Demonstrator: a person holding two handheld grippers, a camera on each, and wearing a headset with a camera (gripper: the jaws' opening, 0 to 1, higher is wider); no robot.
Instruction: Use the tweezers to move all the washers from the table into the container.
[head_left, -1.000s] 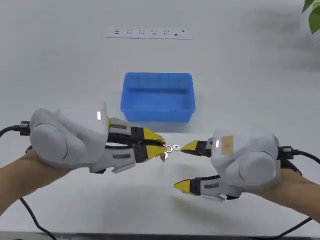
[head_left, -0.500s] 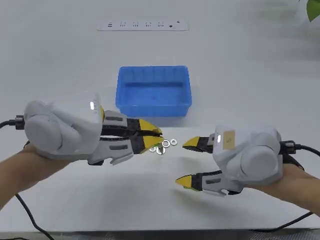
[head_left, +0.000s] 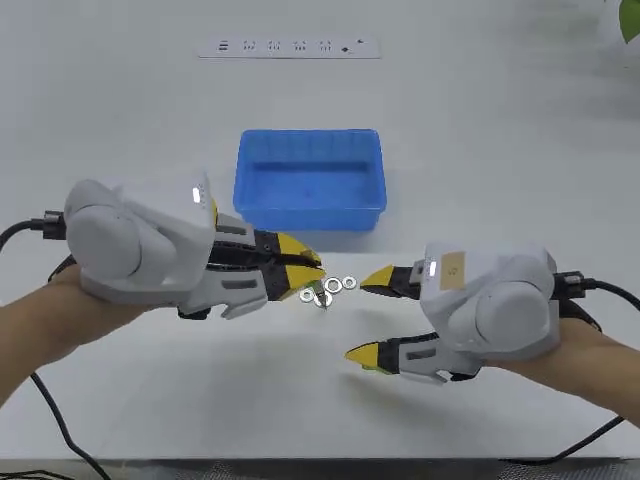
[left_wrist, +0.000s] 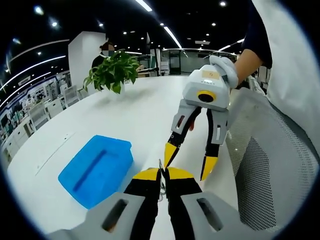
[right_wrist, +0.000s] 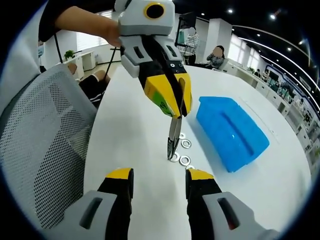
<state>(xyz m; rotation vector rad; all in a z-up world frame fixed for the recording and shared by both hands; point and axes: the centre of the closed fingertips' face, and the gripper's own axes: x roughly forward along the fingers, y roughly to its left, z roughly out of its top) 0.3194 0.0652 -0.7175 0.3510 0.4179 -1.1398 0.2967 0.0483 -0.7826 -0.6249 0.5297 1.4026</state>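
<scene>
Several small metal washers (head_left: 333, 288) (right_wrist: 185, 144) lie on the white table, just in front of the blue container (head_left: 310, 180) (left_wrist: 95, 170) (right_wrist: 232, 132). My left gripper (head_left: 305, 268) (left_wrist: 161, 175) (right_wrist: 179, 112) is shut on thin metal tweezers (head_left: 322, 298) (right_wrist: 173, 134). The tweezers point down, with their tips at the near edge of the washer group. My right gripper (head_left: 368, 317) (right_wrist: 159, 175) (left_wrist: 189, 159) is open, with nothing between its jaws. It faces the left gripper from just right of the washers.
A white power strip (head_left: 290, 46) lies at the far side of the table. Green plant leaves (head_left: 630, 15) show at the top right corner. A black cable (head_left: 55, 425) trails from the left gripper across the table's near edge.
The head camera has shifted. My left gripper and the tweezers have drawn slightly left, so more of the washers show. The right gripper stays open in about the same place.
</scene>
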